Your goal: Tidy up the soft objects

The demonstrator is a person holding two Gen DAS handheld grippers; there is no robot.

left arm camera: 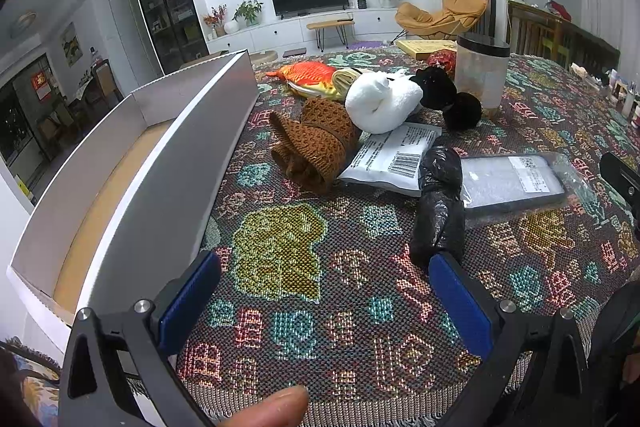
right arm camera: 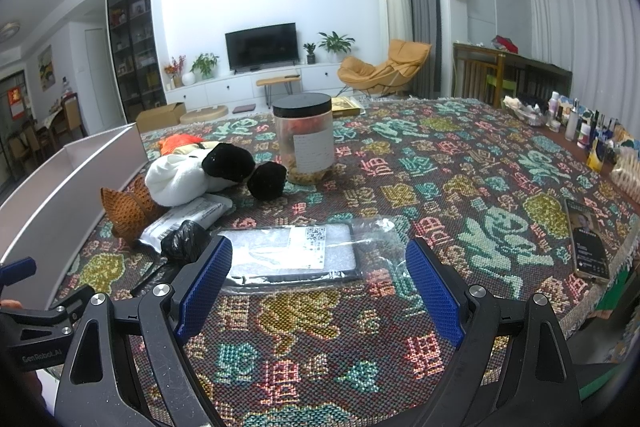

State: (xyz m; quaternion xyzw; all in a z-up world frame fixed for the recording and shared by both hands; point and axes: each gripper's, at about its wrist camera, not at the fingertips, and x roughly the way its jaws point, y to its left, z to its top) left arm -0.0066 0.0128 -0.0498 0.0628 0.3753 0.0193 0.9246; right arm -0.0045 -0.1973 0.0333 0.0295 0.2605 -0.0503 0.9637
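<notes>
both sets of jaws stand spread wide with nothing between them: the left gripper (left arm camera: 324,291) hangs low over the near edge of the woven cloth (left arm camera: 280,307), and the right gripper (right arm camera: 320,283) hangs over the same edge further right, its fingers framing the clear-wrapped flat pack (right arm camera: 292,255)

the soft things lie in a loose heap toward the cloth's left side, just beside the long wall of the open box (left arm camera: 168,155): a brown knitted piece (left arm camera: 316,143), a white plush (left arm camera: 380,99) with black pompom parts (left arm camera: 448,95), an orange fish toy (left arm camera: 308,75) behind them, a white mailer bag (left arm camera: 392,155) partly under the plush, and a crumpled black bag (left arm camera: 440,195) nearest the left gripper's right finger. a lidded jar (right arm camera: 304,139) stands behind the heap

nothing seems boxed yet, so the step in hand looks like the first pick. the black bag is the closest candidate for the left gripper; it will likely crush, so close on its thick middle rather than a loose fold, then lift clear above the box wall before crossing. the knitted piece touches the mailer, so take it by its raised end or it may drag the mailer along. keep the right gripper off the jar when reaching for the plush
</notes>
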